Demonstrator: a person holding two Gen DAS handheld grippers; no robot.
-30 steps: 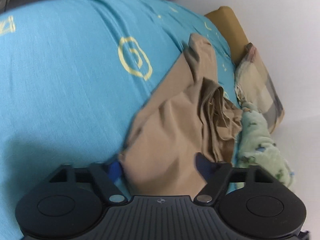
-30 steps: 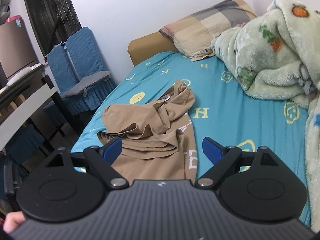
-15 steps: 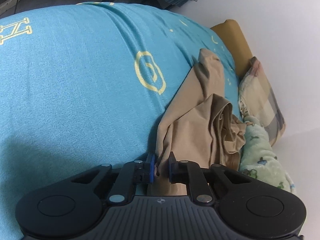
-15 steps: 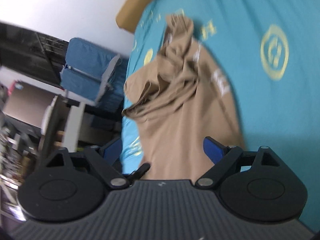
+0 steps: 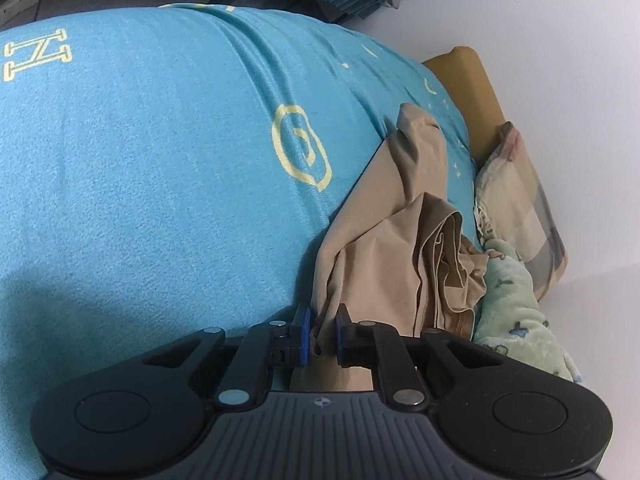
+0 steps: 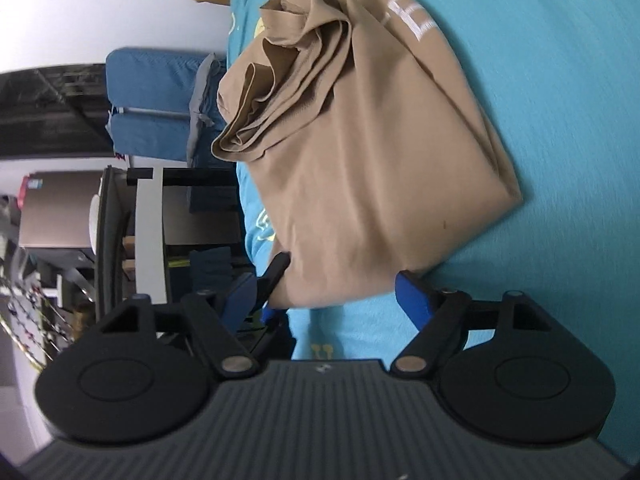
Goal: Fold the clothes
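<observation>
Left gripper [image 5: 319, 334] is pinched on the tan garment [image 5: 384, 264]'s near edge while right gripper [image 6: 326, 292], jaws wide and just narrowing, straddles the near hem and should close squarely before lifting.

The tan garment [image 6: 360, 152] is thin, smooth, matt cloth; the blue bedsheet [image 5: 140, 168] a finely textured weave; the blanket [image 5: 516, 304] fluffy fleece.

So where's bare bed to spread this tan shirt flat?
Bare sheet lies beside the tan shirt, on the side away from the wall. The wall side is crowded: fleece blanket and plaid pillow press against the shirt.
</observation>
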